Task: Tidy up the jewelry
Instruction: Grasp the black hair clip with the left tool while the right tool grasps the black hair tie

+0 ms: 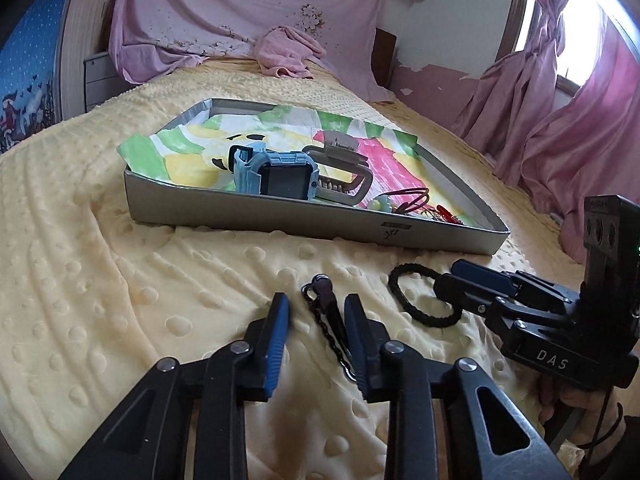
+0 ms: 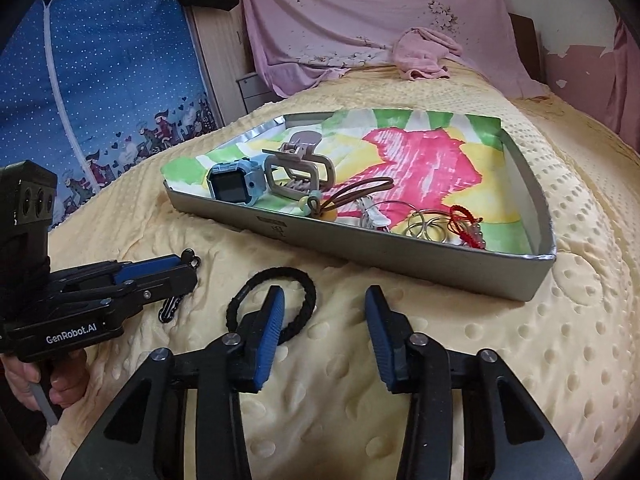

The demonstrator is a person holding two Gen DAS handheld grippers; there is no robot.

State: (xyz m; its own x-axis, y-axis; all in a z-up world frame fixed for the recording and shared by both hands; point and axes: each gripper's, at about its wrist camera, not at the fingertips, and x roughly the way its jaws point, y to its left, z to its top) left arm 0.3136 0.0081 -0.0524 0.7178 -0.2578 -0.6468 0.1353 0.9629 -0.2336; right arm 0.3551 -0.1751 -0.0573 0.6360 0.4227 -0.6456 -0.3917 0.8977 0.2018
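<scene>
A grey tray (image 1: 280,222) (image 2: 400,258) lined with colourful paper sits on the yellow bedspread. It holds a blue watch (image 1: 276,174) (image 2: 236,184), a beige hair claw (image 1: 344,172) (image 2: 298,168), a brown hair tie (image 2: 352,194), key rings (image 2: 428,224) and a red bracelet (image 2: 466,220). A black chain with a dark pendant (image 1: 328,316) (image 2: 176,306) lies between the fingers of my open left gripper (image 1: 316,320) (image 2: 188,270). A black hair tie (image 1: 424,296) (image 2: 276,300) lies under the left finger of my open right gripper (image 2: 324,312) (image 1: 452,280).
A pink cloth (image 1: 288,52) lies at the head of the bed below a pink sheet on the wall. Pink curtains (image 1: 560,120) hang at the right. A blue patterned panel (image 2: 100,92) stands at the left of the bed.
</scene>
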